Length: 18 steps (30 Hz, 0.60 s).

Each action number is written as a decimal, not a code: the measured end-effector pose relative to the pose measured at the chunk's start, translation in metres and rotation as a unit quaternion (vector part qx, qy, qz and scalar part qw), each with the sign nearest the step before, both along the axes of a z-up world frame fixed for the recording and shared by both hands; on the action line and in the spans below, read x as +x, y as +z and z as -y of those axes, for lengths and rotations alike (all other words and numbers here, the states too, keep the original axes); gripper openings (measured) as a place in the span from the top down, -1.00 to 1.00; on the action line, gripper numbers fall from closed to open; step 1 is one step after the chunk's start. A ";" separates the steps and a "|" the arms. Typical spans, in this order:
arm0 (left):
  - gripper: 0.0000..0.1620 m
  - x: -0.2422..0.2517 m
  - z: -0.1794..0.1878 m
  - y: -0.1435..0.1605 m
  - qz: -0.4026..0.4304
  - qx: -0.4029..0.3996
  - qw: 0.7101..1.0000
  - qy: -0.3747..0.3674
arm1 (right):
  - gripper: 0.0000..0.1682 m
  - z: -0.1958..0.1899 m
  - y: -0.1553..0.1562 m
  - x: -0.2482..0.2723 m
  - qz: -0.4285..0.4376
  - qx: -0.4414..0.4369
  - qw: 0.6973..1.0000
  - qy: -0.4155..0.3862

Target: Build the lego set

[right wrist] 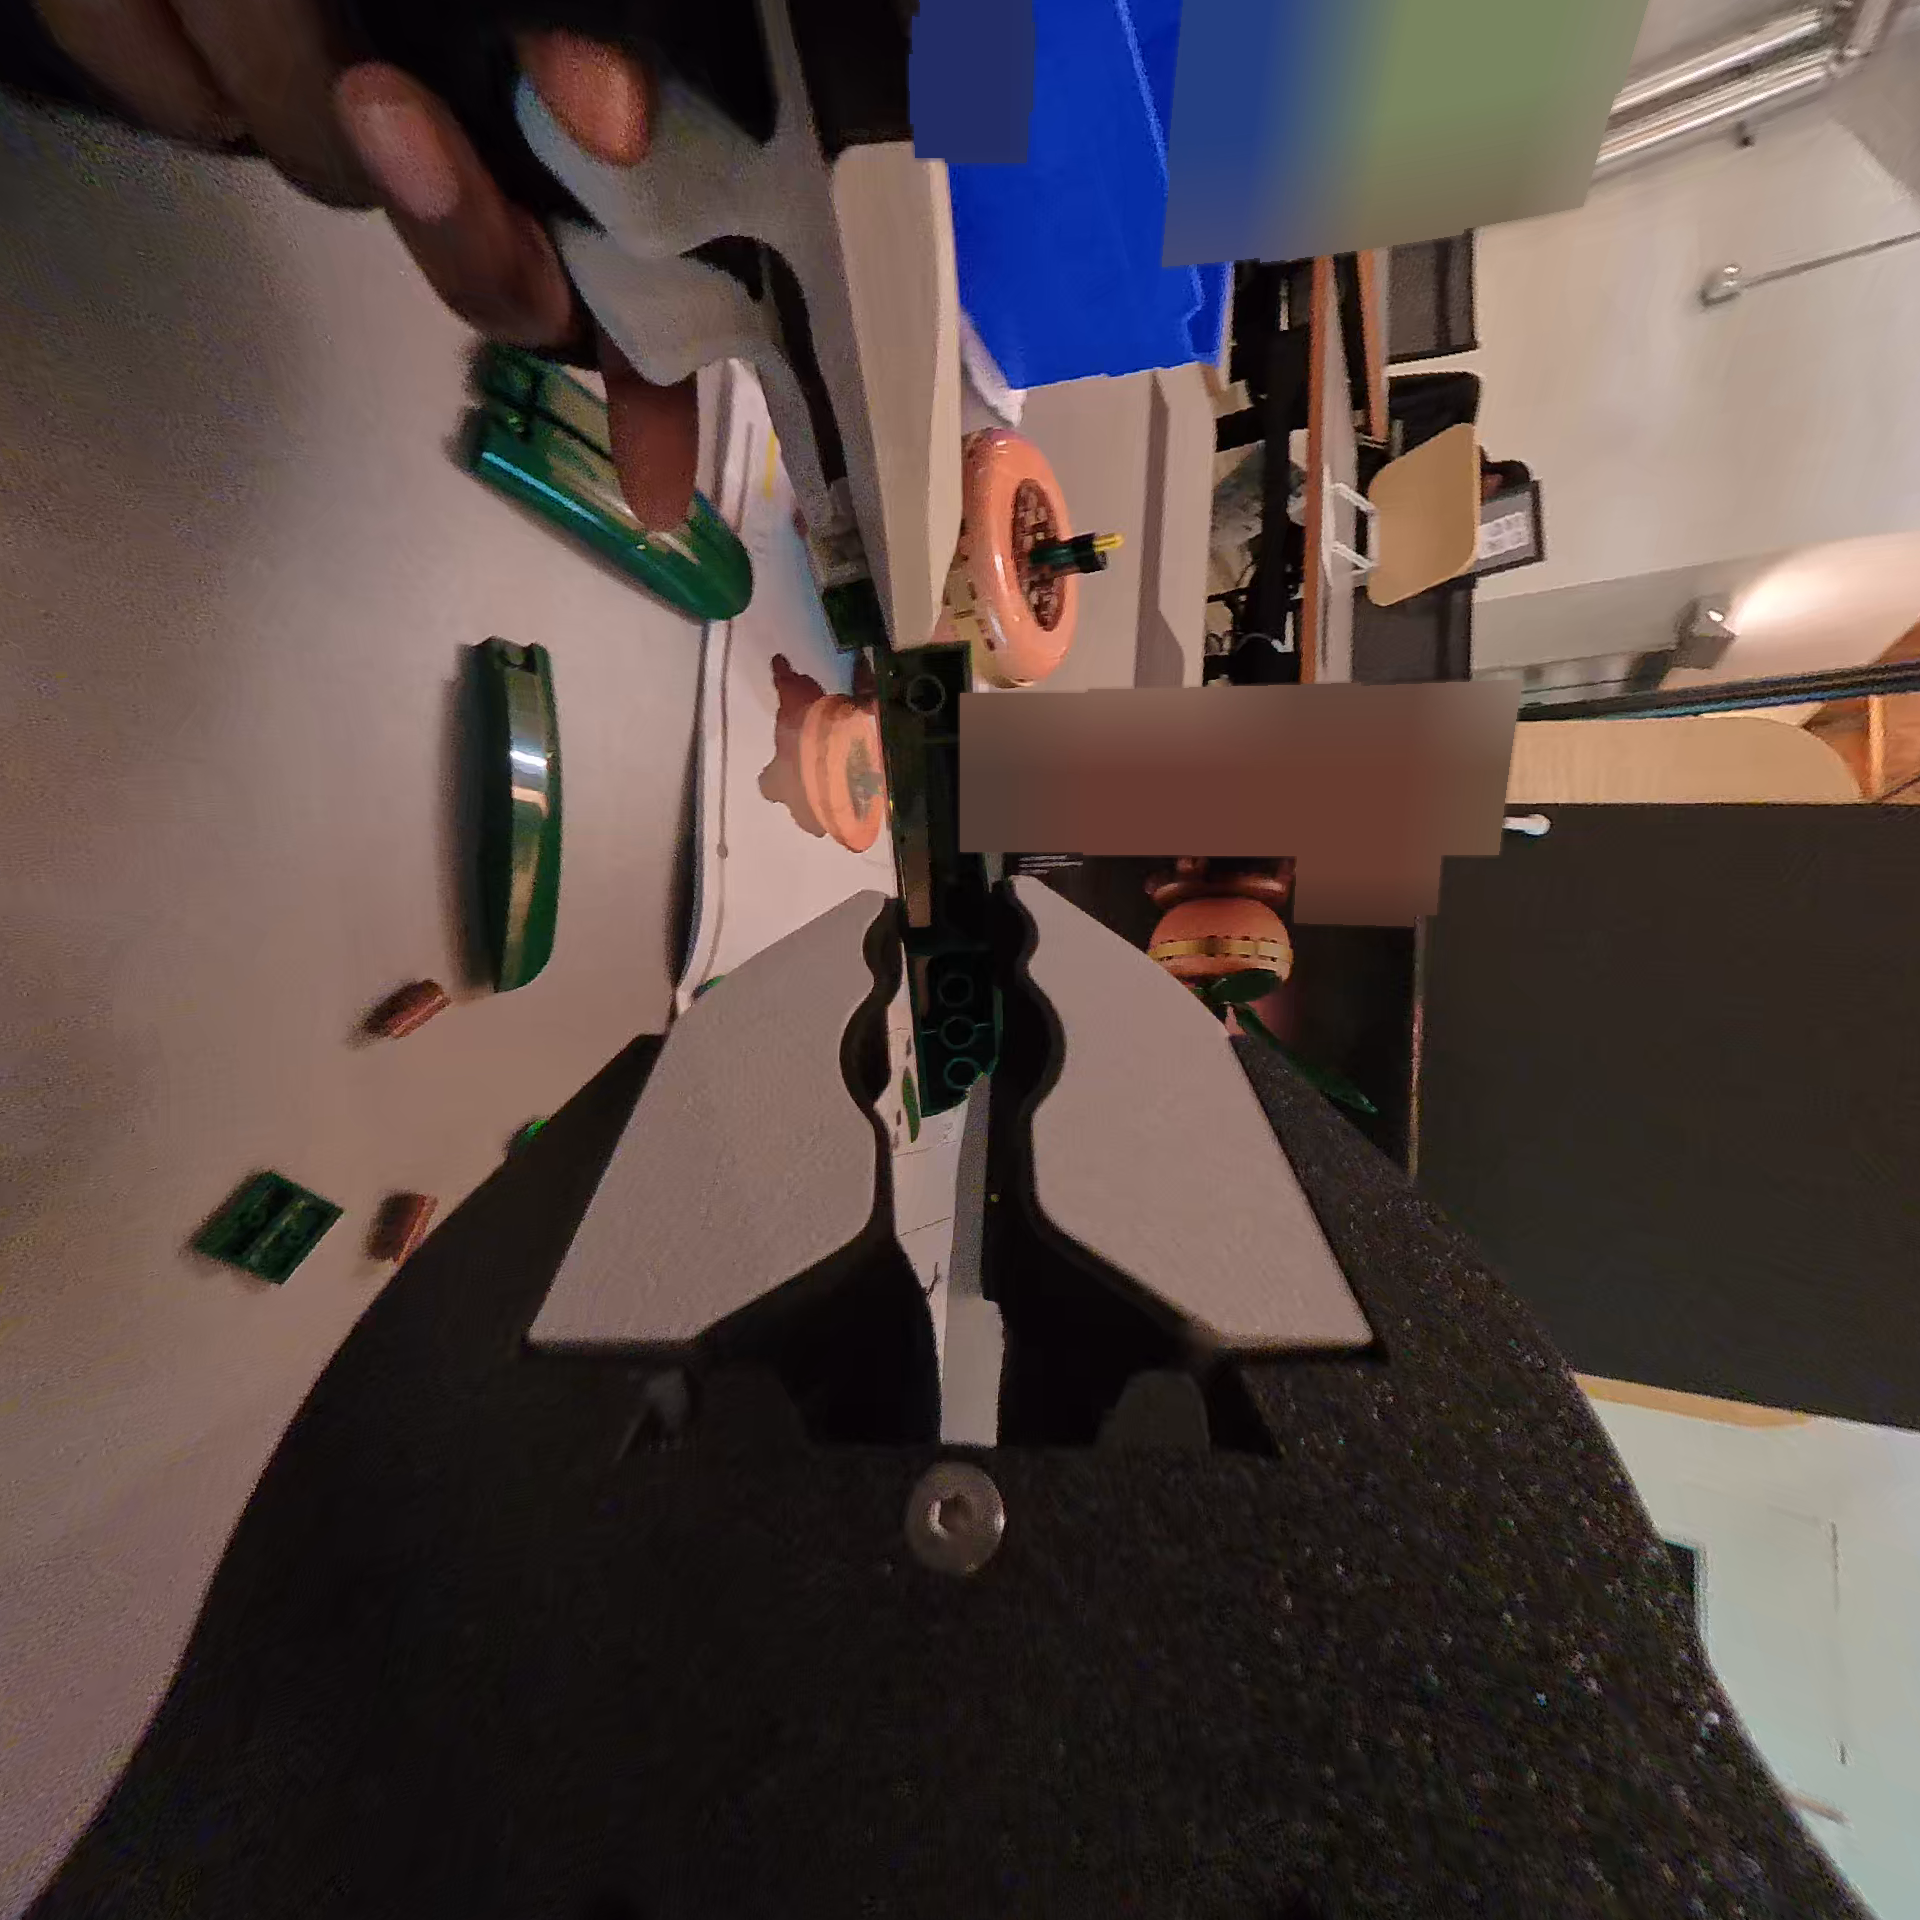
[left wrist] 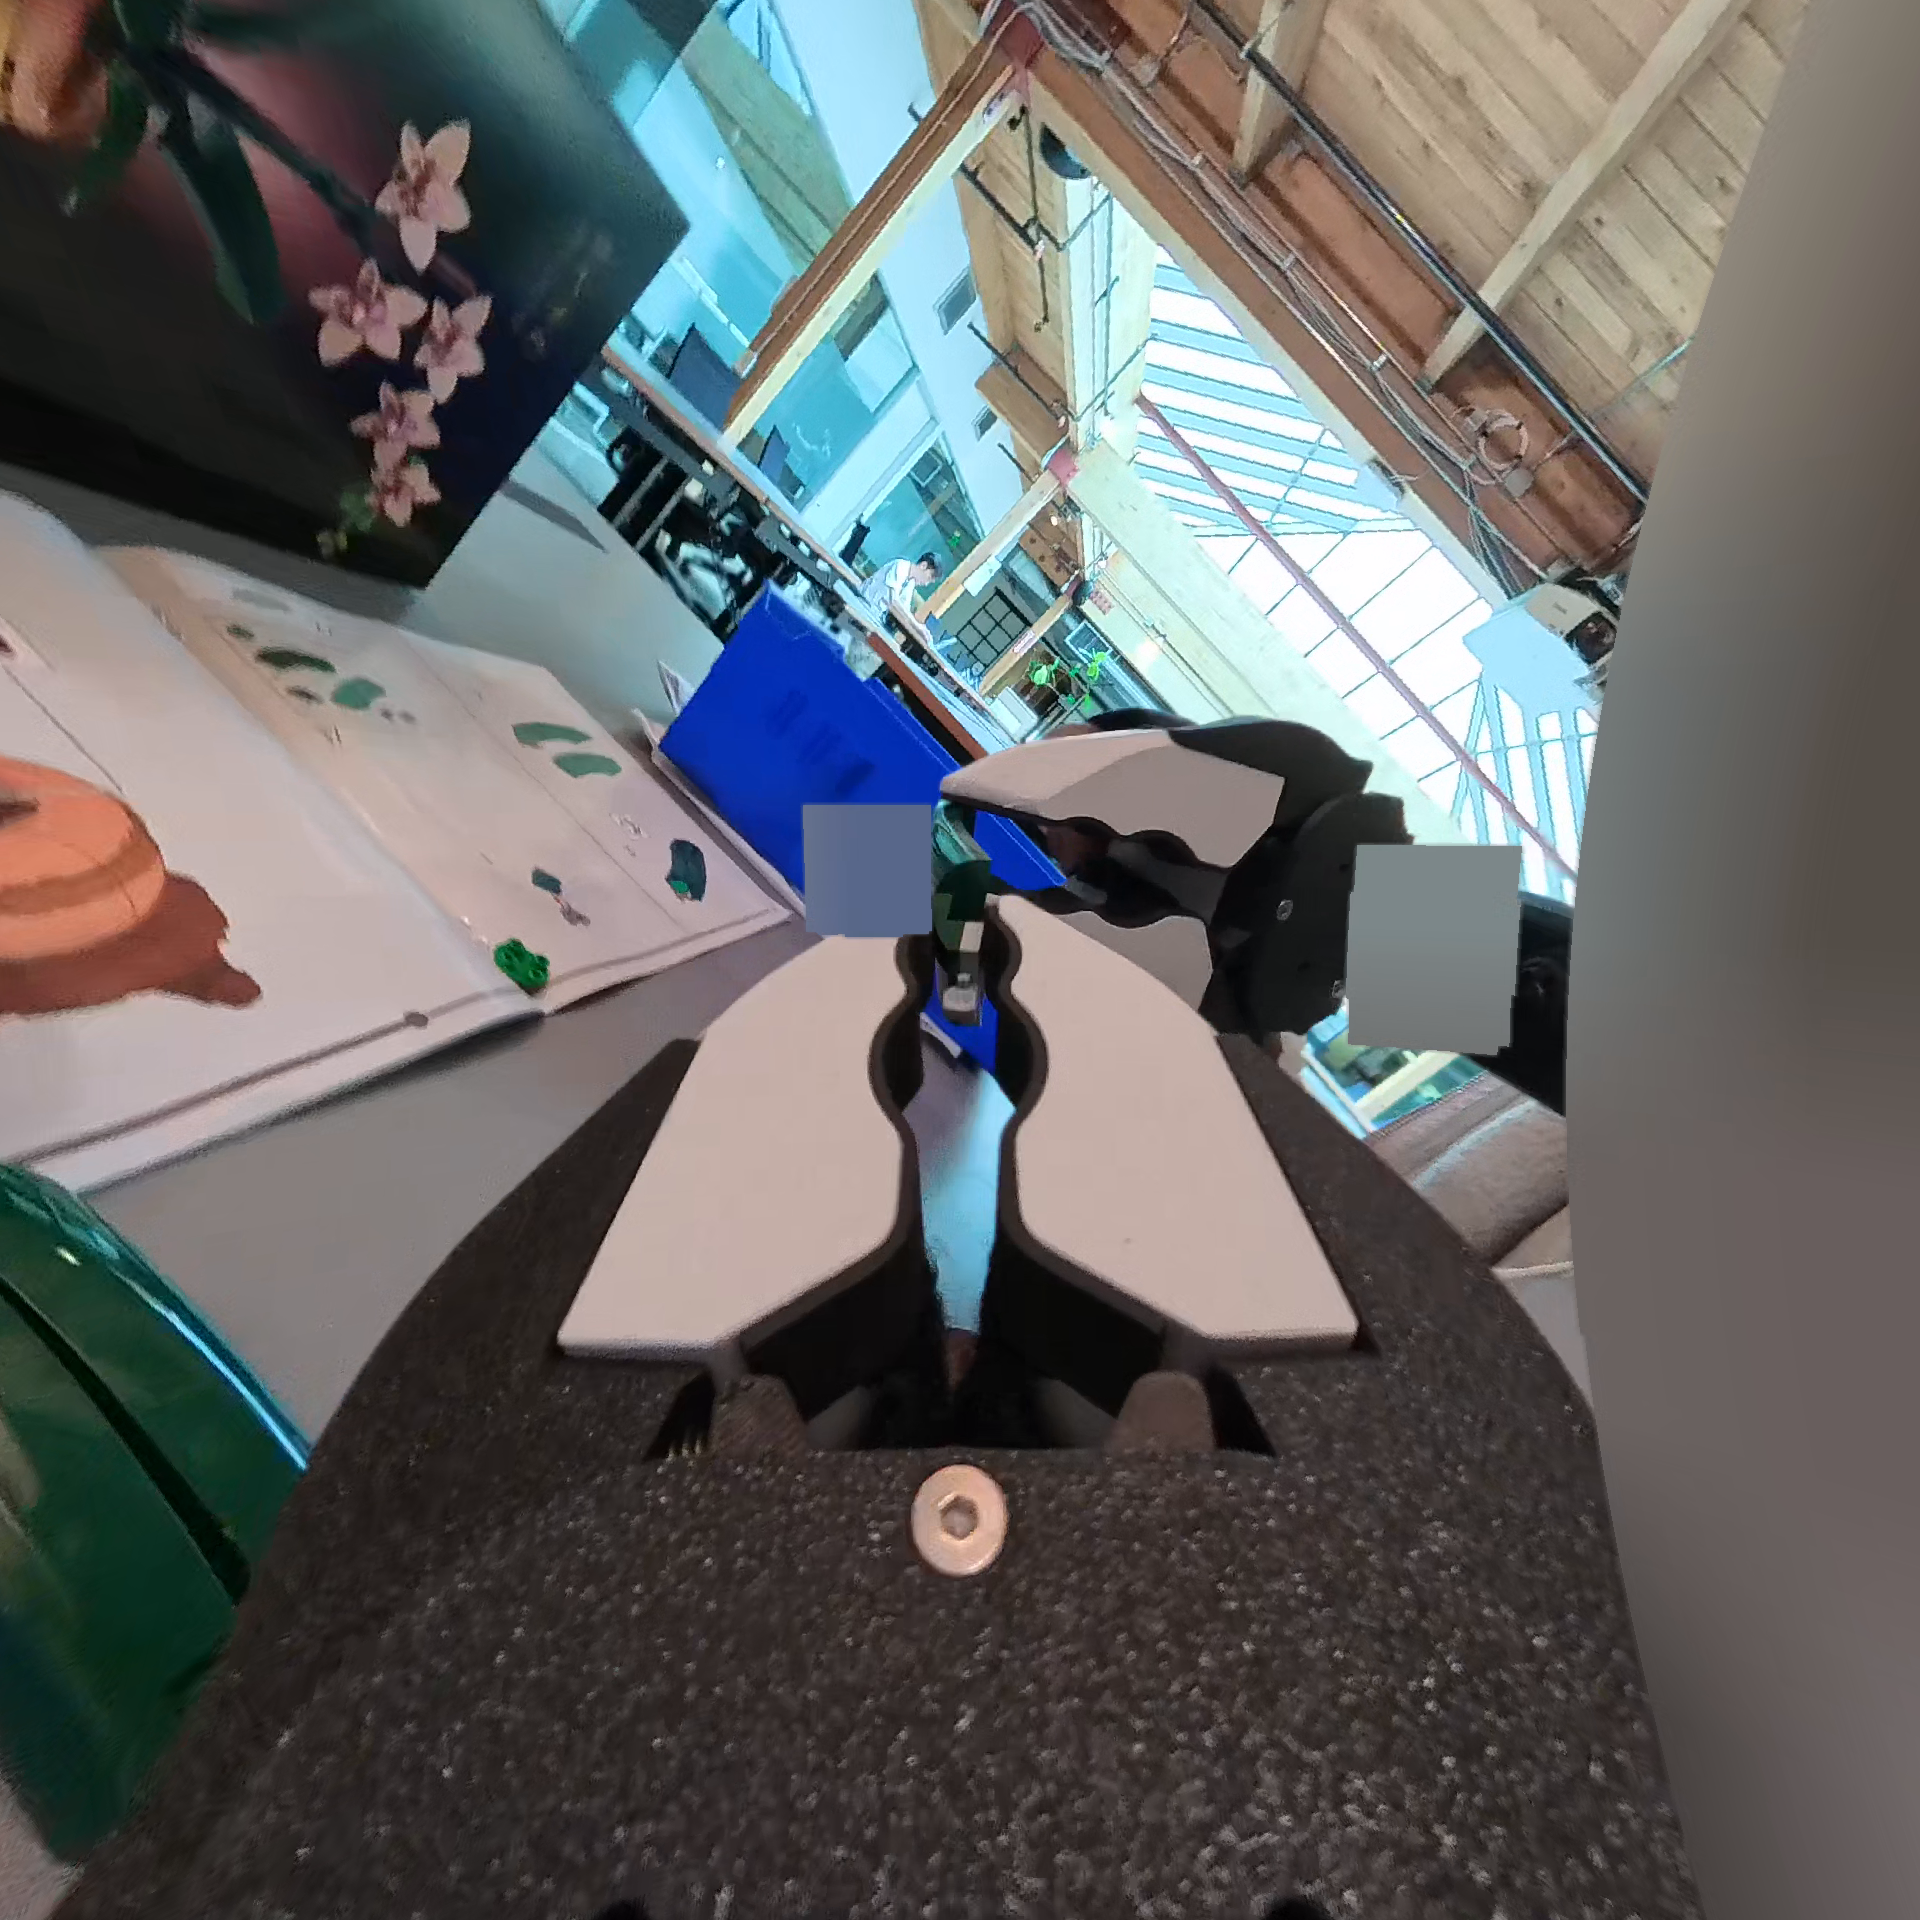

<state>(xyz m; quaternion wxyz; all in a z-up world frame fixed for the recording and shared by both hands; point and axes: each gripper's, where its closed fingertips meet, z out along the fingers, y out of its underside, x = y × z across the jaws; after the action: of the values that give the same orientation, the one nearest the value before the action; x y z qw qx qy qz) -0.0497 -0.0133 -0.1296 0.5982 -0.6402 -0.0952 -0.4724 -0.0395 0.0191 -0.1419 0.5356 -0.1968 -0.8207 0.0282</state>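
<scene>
My right gripper (right wrist: 945, 899) is shut on a long dark green leaf piece (right wrist: 925, 790), gripping its studded near end. My left gripper (left wrist: 956, 930) is shut on a small green and grey piece (left wrist: 961, 977). In the right wrist view the left gripper (right wrist: 868, 623) meets the far end of the leaf piece, with the small piece (right wrist: 847, 597) between its tips. In the left wrist view the right gripper (left wrist: 1003, 847) stands just beyond my fingertips. Both are held above the table. A hand (right wrist: 436, 177) grips the left gripper's handle.
An open instruction booklet (left wrist: 312, 779) and the set's box (left wrist: 312, 260) lie to the left, a blue bin (left wrist: 810, 748) behind. On the table are two green leaf pieces (right wrist: 514, 810) (right wrist: 613, 499), a small green plate (right wrist: 265, 1226), small brown pieces (right wrist: 405, 1008) and a pink pot assembly (right wrist: 1013, 561). Between my right fingertips and the small green plate (right wrist: 265, 1226) there is roughly 12 cm.
</scene>
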 end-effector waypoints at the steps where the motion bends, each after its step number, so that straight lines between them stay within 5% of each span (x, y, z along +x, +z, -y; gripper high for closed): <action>1: 0.91 0.001 0.000 -0.003 0.016 -0.017 1.000 -0.007 | 0.81 0.000 -0.002 0.002 0.010 0.000 1.000 0.003; 8: 0.91 0.015 0.005 -0.023 0.080 -0.119 0.989 -0.046 | 0.81 0.005 -0.021 0.013 0.084 -0.062 0.994 0.010; 18: 0.91 0.017 -0.004 -0.033 0.150 -0.165 0.971 -0.086 | 0.81 -0.007 -0.038 0.019 0.151 -0.144 0.978 -0.003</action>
<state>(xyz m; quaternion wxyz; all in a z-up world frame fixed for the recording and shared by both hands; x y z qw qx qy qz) -0.0326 -0.0094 -0.1626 0.4203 -0.6580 -0.2048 -0.5903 -0.0202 0.0266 -0.1795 0.3721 -0.2761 -0.8787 0.1146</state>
